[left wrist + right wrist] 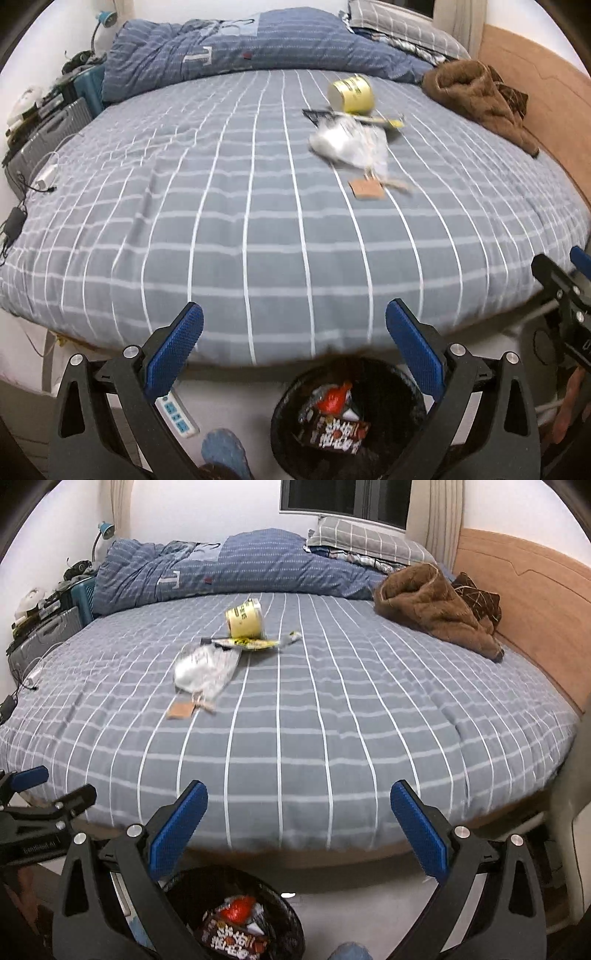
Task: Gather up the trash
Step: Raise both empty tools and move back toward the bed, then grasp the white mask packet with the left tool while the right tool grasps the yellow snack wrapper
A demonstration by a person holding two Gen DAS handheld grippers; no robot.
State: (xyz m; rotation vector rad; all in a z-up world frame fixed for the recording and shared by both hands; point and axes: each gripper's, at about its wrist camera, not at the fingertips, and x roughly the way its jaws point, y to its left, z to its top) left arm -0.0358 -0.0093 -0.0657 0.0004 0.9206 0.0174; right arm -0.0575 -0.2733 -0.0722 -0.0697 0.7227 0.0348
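Both the left gripper and right gripper hang spread and empty above the black bin by the bed's foot; seemingly between pickups; next, reach mid-bed for the yellow cup, wrapper and clear bag.

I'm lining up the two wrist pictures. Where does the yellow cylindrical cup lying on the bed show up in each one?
Left wrist view: the yellow cylindrical cup lies upper right of centre, on the grey checked bedsheet.
Right wrist view: the cup lies upper left of centre.
Shared landmark: the crumpled brown fleece garment by the wooden headboard, right of the cup in both.
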